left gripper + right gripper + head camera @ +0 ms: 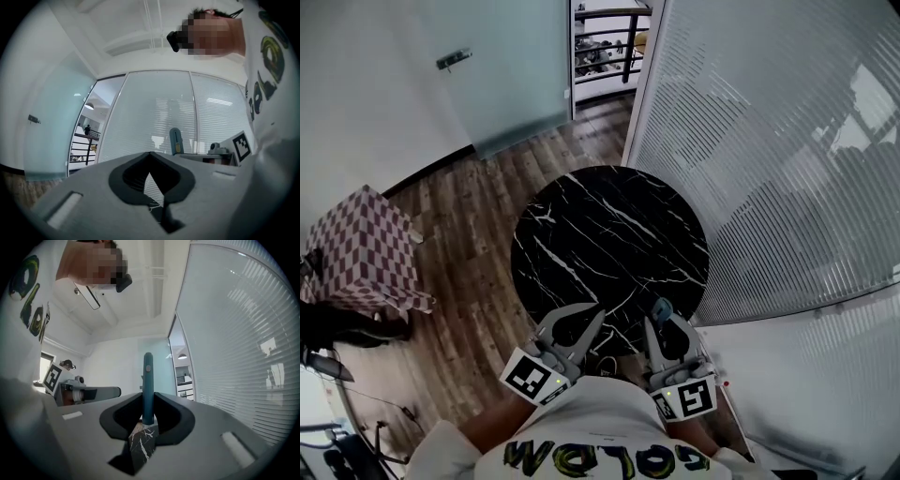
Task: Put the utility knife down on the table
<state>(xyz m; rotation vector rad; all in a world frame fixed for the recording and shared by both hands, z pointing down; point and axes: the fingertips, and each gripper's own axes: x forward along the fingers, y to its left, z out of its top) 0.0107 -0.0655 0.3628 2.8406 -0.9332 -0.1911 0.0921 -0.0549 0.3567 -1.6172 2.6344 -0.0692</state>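
- Left: the left gripper point(593, 319) hangs level over the near rim of the round black marble table point(609, 220), its jaws drawn together with nothing between them
- Centre: the tabletop ahead of both grippers is bare, white-veined stone, and the knife has not yet touched it; the carry to the table looks like the step in hand
- Right: the right gripper point(662, 321) is clamped on the utility knife point(148, 380), held above the table's near edge and just beside the left gripper
- The knife is slim and teal, with a small slider on its spine; it juts out past the jaw tips, and whether a blade is extended cannot be made out
- Next, by this reading: lower the right gripper until the knife lies flat on the marble, well in from the rim, then part the jaws
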